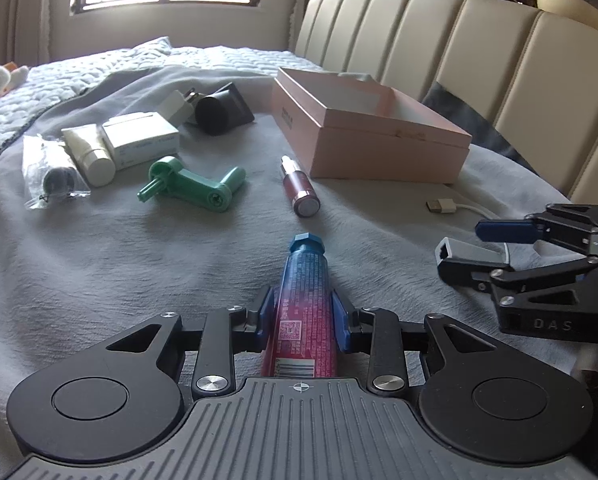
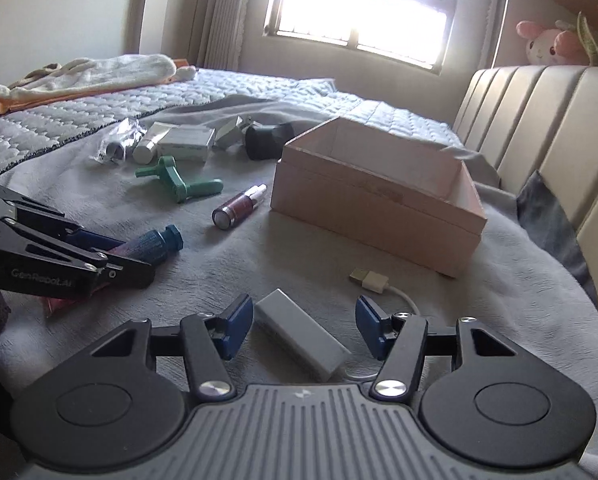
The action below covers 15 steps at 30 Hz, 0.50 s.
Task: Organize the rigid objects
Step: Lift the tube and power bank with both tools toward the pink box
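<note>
My left gripper is shut on a blue-and-pink tube with a blue cap, low over the grey blanket; the tube also shows in the right wrist view. My right gripper is open, its blue pads on either side of a grey USB adapter that lies on the blanket with its white cable and plug. An open pink box stands beyond, also seen in the right wrist view. A maroon bottle and a green plastic part lie near it.
At the back left lie a white carton, a cream tube, a bagged item, a black cylinder and a charger plug. A padded headboard runs along the right.
</note>
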Each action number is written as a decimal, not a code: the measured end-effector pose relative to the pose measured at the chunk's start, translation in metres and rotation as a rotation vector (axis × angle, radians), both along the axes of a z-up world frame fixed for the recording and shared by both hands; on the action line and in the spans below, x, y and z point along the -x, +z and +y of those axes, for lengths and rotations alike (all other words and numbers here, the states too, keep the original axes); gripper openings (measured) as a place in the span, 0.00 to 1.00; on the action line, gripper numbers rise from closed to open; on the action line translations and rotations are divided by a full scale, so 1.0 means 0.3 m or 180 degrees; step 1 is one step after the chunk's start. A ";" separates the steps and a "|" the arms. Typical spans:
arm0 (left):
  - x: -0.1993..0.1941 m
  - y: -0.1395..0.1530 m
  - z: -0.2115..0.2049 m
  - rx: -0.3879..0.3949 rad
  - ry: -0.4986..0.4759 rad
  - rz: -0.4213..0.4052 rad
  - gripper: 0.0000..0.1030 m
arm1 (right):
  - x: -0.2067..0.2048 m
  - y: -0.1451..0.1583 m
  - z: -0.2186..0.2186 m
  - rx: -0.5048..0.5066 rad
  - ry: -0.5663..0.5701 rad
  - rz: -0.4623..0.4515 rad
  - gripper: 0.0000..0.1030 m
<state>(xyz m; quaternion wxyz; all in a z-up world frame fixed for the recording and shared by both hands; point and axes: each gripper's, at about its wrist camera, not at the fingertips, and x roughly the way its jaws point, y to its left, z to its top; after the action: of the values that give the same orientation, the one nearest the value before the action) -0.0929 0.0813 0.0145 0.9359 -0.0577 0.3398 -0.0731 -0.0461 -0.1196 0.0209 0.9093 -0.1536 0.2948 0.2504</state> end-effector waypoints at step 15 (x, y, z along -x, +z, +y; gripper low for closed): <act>0.011 0.071 -0.027 0.0097 -0.0166 -0.0285 0.26 | 0.091 0.212 -0.045 -0.0213 0.0366 -0.0113 0.20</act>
<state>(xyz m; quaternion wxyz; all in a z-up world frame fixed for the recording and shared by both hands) -0.0964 0.0733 0.0358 0.9469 -0.0598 0.2978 -0.1052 -0.0734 -0.1330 0.0846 0.9031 -0.1441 0.2609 0.3091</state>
